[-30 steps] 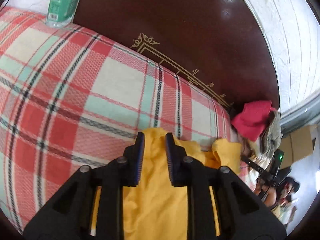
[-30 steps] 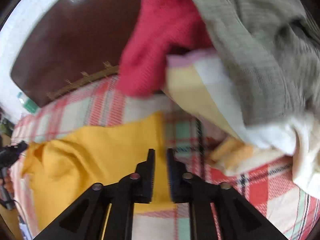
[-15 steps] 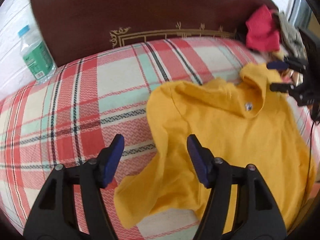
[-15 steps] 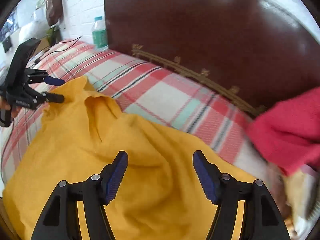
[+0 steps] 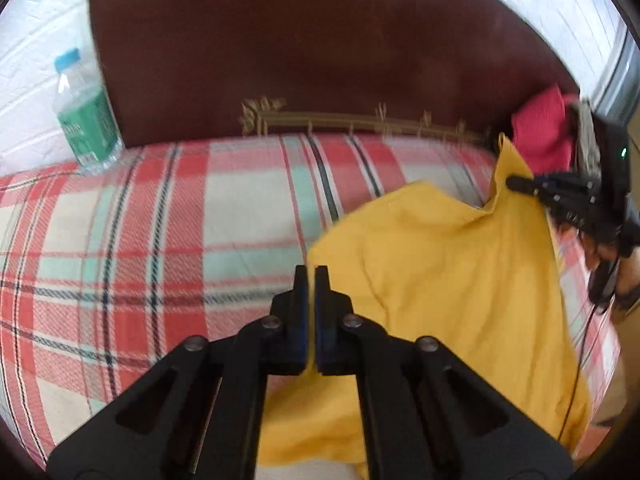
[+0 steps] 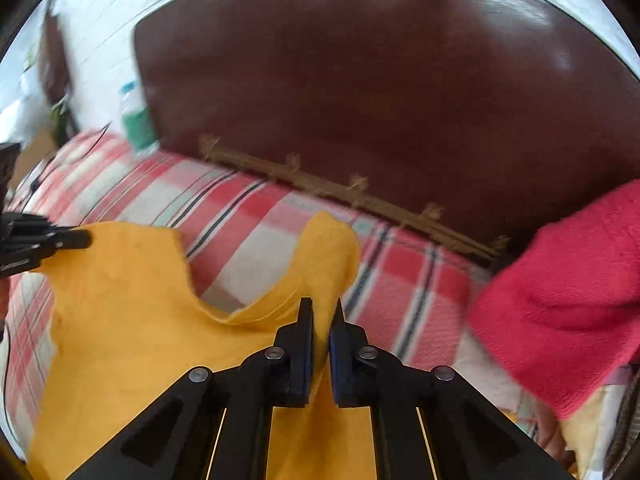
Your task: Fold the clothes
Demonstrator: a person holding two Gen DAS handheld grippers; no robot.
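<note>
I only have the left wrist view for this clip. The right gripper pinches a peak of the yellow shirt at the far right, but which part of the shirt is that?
Observer: The right wrist view shows the right gripper shut on the yellow shirt right beside the open neckline, at the shoulder.
Operator: And my left jaws, where on the shirt?
Observer: From that side, the left gripper pinches the corner on the other side of the neckline, so the opening sags between the two grips.
Operator: Anything crowding the right side?
Observer: A red knitted garment lies close to the right of the right gripper, on the plaid sheet.
</note>
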